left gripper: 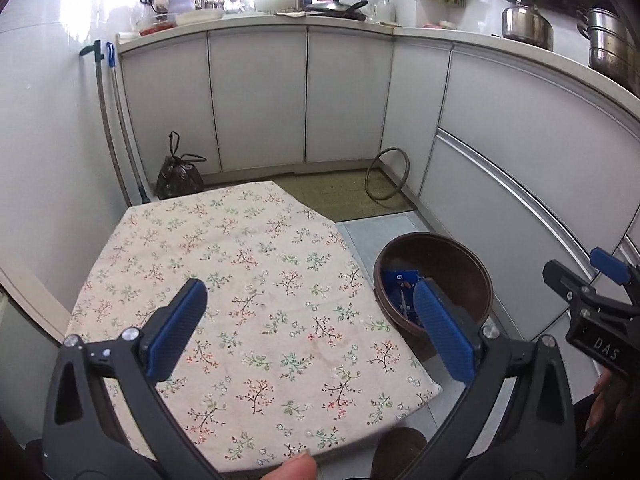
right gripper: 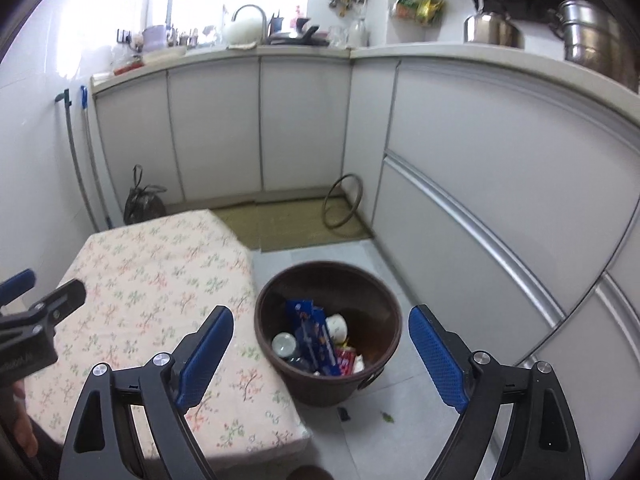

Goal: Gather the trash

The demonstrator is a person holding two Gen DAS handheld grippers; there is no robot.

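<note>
A brown round bin stands on the floor right of the table; it also shows in the left wrist view. It holds a blue wrapper, a white cup, a bottle and a red packet. My right gripper is open and empty, above the bin. My left gripper is open and empty, above the floral tablecloth. The right gripper also shows at the right edge of the left wrist view.
White cabinets run along the back and right. A tied black bag and two mop handles stand at the back left. A ring leans on the cabinets. Small scraps lie on the floor by the bin.
</note>
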